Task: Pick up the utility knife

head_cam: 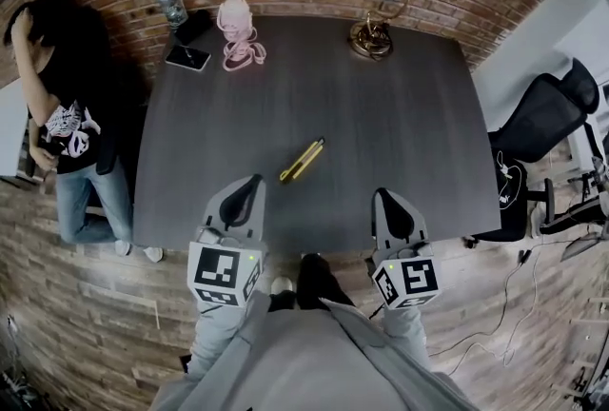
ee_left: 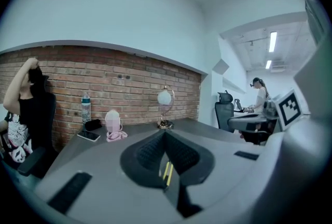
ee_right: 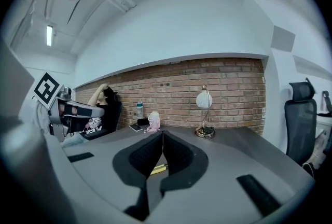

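Note:
The yellow utility knife (head_cam: 303, 160) lies on the dark table (head_cam: 400, 133), near its middle and slanted. My left gripper (head_cam: 249, 183) hovers over the table's near edge, just left of and short of the knife, jaws shut and empty. My right gripper (head_cam: 383, 195) is level with it, to the right of the knife, also shut and empty. In the left gripper view the knife (ee_left: 168, 172) shows low in the slit behind the closed left gripper (ee_left: 165, 134). The right gripper view has the knife (ee_right: 158, 168) ahead, slightly left, below the closed right gripper (ee_right: 163, 134).
At the table's far edge stand a globe lamp (head_cam: 376, 9), a pink object with a coiled cable (head_cam: 238, 33), a phone (head_cam: 187, 58) and a water bottle (head_cam: 169, 0). A person (head_cam: 67, 114) stands at the left side. An office chair (head_cam: 542, 128) is on the right.

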